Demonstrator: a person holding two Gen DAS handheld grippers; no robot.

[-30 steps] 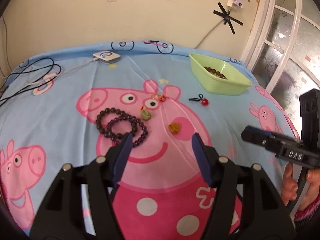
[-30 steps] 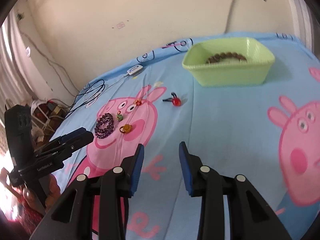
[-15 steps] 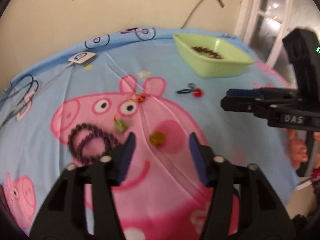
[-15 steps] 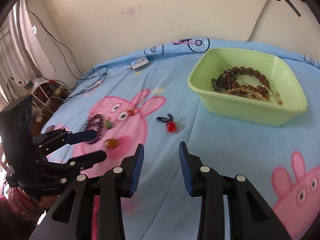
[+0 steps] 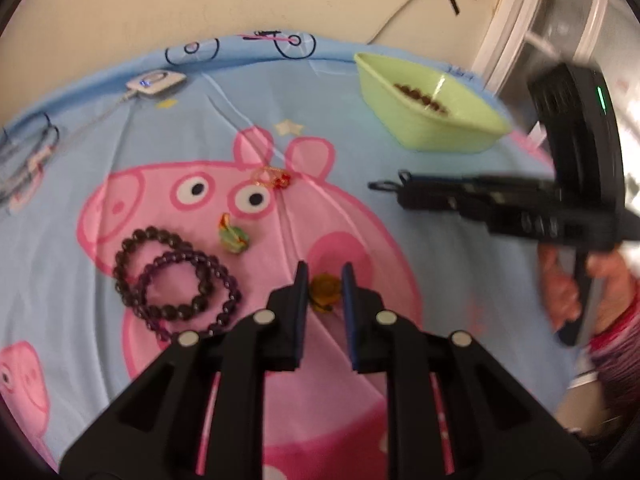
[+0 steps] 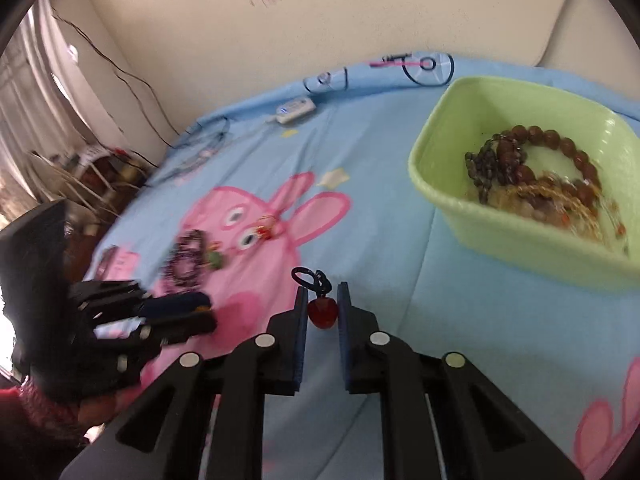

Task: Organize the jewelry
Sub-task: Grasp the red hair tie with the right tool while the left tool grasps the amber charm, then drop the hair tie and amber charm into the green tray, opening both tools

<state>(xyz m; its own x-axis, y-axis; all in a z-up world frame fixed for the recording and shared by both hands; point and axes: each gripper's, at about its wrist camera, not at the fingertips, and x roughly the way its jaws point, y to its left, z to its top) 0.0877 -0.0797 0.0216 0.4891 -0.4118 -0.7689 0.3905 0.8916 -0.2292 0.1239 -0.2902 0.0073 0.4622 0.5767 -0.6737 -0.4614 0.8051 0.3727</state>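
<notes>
On the cartoon-pig bedsheet, my left gripper (image 5: 325, 276) has its jaws closing around an amber flower charm (image 5: 325, 294), whose sides meet both pads. My right gripper (image 6: 322, 292) is shut on a red bead charm (image 6: 322, 312); its black loop (image 6: 306, 276) sticks out past the fingertips. In the left wrist view the right gripper (image 5: 402, 190) reaches in from the right. Two dark bead bracelets (image 5: 176, 280), a green charm (image 5: 234, 236) and a red-gold piece (image 5: 274, 178) lie loose on the sheet. The green basin (image 6: 520, 248) holds several bead strings.
A white charger puck (image 5: 156, 82) and cables (image 5: 28, 168) lie at the sheet's far left edge. A hand (image 5: 560, 292) holds the right gripper's handle. A wall stands behind the bed, with a white window frame (image 5: 504, 32) at the right.
Both grippers moved forward and lower toward the sheet. The left closed in around the amber charm. The right came up to the red bead charm and shut on it.
</notes>
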